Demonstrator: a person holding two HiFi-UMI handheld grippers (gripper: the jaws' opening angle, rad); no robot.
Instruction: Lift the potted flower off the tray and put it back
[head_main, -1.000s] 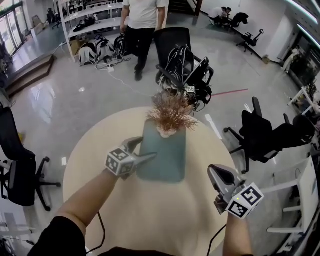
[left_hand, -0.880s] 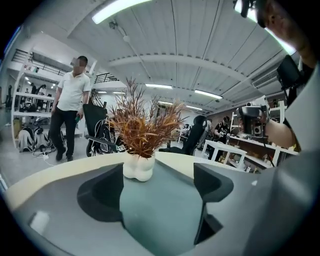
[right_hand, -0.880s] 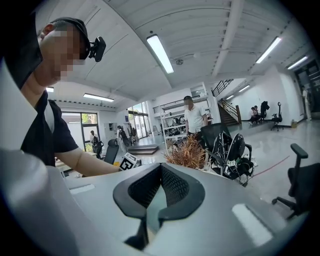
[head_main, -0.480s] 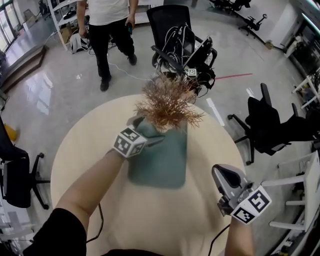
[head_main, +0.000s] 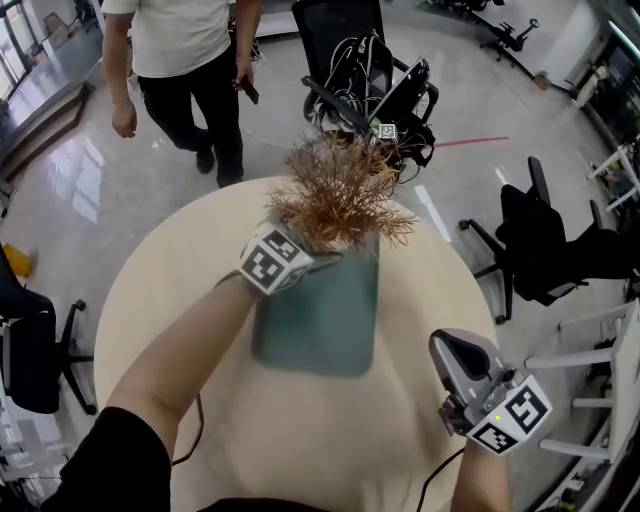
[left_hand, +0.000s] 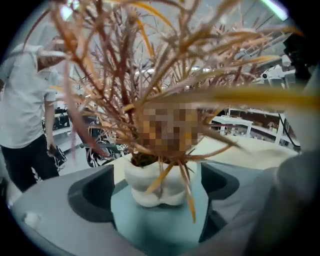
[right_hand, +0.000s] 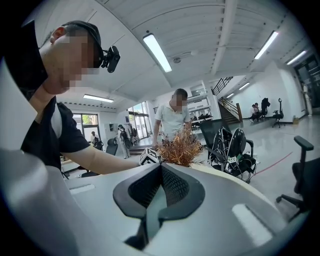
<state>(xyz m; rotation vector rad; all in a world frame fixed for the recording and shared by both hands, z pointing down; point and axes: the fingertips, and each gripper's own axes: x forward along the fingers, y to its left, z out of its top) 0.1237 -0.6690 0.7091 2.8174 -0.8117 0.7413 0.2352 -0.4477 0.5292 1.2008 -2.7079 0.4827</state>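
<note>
The potted flower (head_main: 340, 195), a brown dried tuft in a small white pot (left_hand: 152, 182), stands upright at the far end of the teal tray (head_main: 320, 325). My left gripper (head_main: 312, 256) reaches in under the tuft from the left. Its jaws have just been opening and now stand wide on either side of the pot. The dark pads (left_hand: 92, 192) are clear of the pot, and the left gripper (left_hand: 156, 187) is open. My right gripper (head_main: 447, 347) hovers near the table's front right, away from the tray. The right gripper (right_hand: 152, 192) is shut on nothing.
The tray lies on a round beige table (head_main: 180, 300). A person in a white shirt (head_main: 185, 60) walks just beyond the far left rim. A black chair loaded with cables (head_main: 370, 85) stands behind the table, with office chairs to the right (head_main: 545, 250) and left (head_main: 30, 350).
My left gripper has moved forward along the tray's left side up to the pot. The right gripper has sunk slightly. The person beyond the table has walked closer.
</note>
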